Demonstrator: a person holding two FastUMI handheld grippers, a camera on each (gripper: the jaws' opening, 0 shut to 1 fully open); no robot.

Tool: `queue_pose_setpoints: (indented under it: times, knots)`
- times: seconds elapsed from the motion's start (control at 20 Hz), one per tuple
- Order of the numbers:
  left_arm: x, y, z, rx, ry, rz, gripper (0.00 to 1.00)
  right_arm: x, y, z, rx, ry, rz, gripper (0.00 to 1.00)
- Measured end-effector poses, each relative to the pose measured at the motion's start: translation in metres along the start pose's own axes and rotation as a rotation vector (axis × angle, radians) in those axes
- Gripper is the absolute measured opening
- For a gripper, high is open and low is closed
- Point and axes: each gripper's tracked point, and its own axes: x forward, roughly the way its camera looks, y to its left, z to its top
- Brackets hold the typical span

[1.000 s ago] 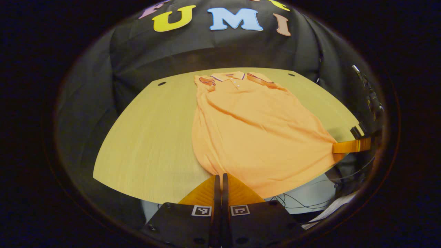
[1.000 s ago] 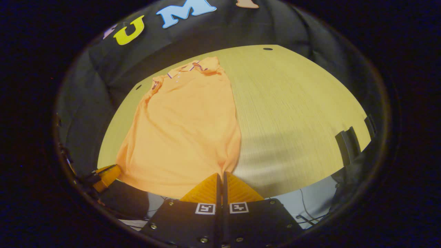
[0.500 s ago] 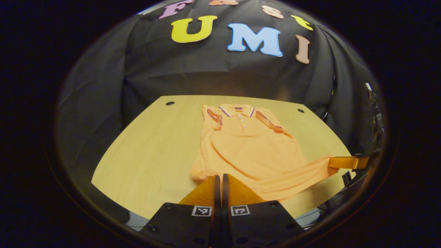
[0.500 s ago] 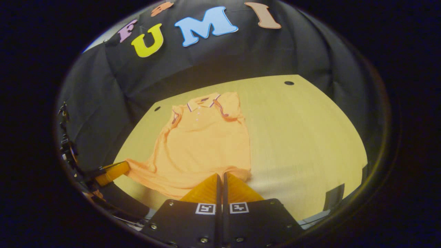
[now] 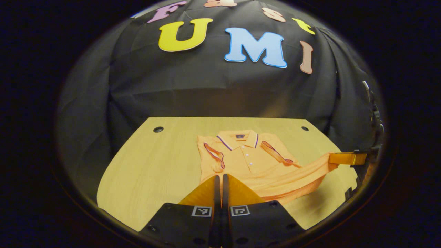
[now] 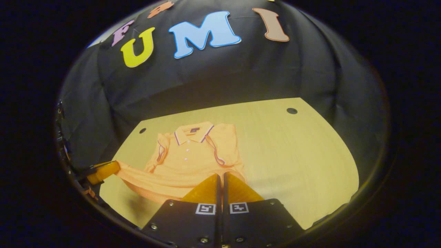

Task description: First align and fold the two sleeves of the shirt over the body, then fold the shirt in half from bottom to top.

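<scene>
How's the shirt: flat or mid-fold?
Mid-fold: shirt sleeves lie over the body, hem raised off the table by left gripper and right gripper.

wooden table [image 5: 155,162] (orange shirt [image 5: 248,160] atop)

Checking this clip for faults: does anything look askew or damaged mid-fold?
Nothing stands out. The orange polo shirt lies square on the wooden table, sleeves folded in, its bottom hem carried evenly toward the collar by the left gripper and right gripper.

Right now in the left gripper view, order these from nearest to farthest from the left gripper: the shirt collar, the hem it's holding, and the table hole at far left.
1. Shirt hem, at the left gripper.
2. Shirt collar, straight ahead, mid-table.
3. Table hole, far left corner.
</scene>
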Motion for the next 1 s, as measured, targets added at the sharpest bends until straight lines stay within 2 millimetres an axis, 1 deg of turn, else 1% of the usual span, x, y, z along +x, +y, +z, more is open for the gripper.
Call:
queue_pose_setpoints:
  times: [0.1,0.15,0.25,0.3,0.45,0.6,0.7,0.8,1.0]
  knots:
    - [0.025,0.001,0.016,0.003,-0.008,-0.013,0.05,0.02,0.003,0.019,-0.007,-0.013,-0.013,0.01]
    - [0.038,0.002,0.024,0.006,-0.012,-0.018,0.07,0.029,0.005,0.027,-0.013,-0.017,-0.019,0.01]
    - [0.061,0.007,0.038,0.014,-0.02,-0.017,0.07,0.05,0.008,0.046,-0.022,-0.025,-0.027,0.01]
    - [0.073,0.009,0.044,0.013,-0.024,-0.018,0.05,0.06,0.009,0.054,-0.026,-0.027,-0.032,0.01]
    - [0.113,0.018,0.061,0.013,-0.036,-0.004,0.06,0.093,0.012,0.072,-0.049,-0.024,-0.043,0.01]
    - [0.146,0.026,0.075,0.017,-0.042,0.003,0.05,0.123,0.013,0.086,-0.077,-0.019,-0.061,0.01]
    - [0.165,0.03,0.08,0.022,-0.049,0.015,0.06,0.139,0.01,0.094,-0.099,-0.016,-0.075,0.01]
    - [0.179,0.032,0.083,0.026,-0.049,0.028,0.05,0.153,0.008,0.1,-0.111,-0.011,-0.082,0.01]
    - [0.204,0.033,0.092,0.054,-0.062,0.039,0.05,0.176,0.003,0.113,-0.121,-0.007,-0.098,0.01]
